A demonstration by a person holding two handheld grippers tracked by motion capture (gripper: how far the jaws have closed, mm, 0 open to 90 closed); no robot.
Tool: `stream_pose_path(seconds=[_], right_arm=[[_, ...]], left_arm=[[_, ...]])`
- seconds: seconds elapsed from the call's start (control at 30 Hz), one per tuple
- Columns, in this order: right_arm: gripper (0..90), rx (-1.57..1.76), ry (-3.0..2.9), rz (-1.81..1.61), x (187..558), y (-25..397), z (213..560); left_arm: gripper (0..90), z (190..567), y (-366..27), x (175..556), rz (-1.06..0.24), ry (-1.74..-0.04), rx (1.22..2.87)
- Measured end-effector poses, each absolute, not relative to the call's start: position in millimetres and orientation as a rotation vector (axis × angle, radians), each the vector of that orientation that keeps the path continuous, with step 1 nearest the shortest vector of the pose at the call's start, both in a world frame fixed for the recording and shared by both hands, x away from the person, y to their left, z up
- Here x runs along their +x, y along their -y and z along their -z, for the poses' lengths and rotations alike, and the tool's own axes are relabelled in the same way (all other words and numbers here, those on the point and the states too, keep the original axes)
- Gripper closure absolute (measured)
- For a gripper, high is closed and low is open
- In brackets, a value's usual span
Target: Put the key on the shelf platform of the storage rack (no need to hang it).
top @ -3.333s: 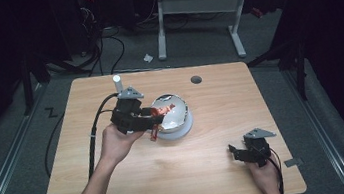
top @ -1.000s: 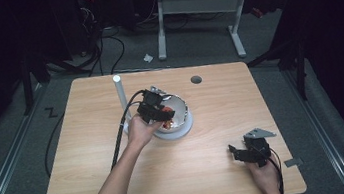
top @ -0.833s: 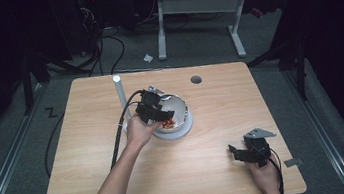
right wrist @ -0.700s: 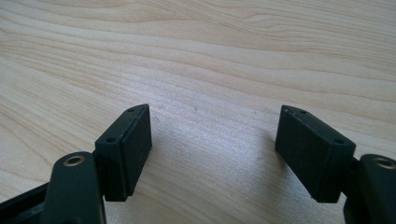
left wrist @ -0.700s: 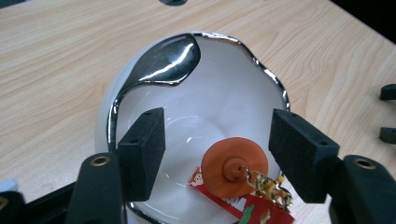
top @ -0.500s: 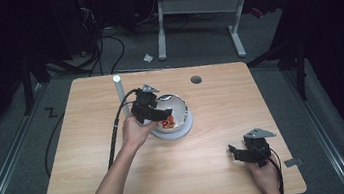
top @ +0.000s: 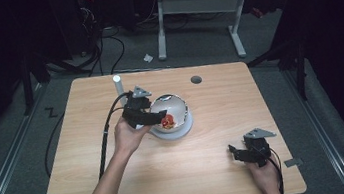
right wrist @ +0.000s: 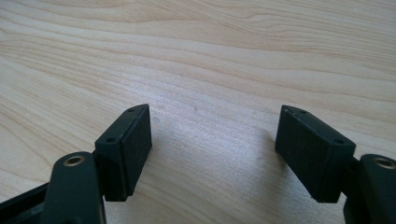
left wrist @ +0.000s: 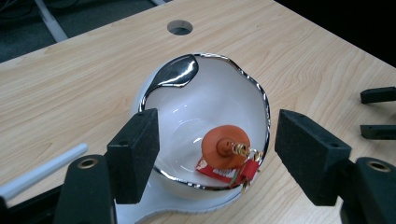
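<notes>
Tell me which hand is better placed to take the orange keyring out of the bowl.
Left. Its open tongs hover just above the bowl with the keyring between them. The right tongs rest far away.

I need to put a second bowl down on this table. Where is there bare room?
Free: the wood between the white bowl and the right gripper, the near-left corner, and the far right past the table's hole. Crowded: around the bowl, where the left gripper hovers beside the white post.

Light wooden table [top: 121, 184] with white bowl [top: 175, 107], white cylinder [top: 118, 84].
</notes>
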State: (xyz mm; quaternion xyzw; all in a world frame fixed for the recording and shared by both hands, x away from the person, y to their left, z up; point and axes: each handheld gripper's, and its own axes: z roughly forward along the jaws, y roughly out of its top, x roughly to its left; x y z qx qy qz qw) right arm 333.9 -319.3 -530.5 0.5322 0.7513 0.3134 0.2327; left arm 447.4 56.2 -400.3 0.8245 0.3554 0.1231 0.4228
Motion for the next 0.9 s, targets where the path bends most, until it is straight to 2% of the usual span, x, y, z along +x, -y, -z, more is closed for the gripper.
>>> stream_pose_path(seconds=[0.9], right_arm=[[27.4,1.462,-2.063,-0.861,334.0,319.3,530.5]], left_arm=[[31.3,397.5,-116.7,418.1,-0.340,-0.981,1.988]])
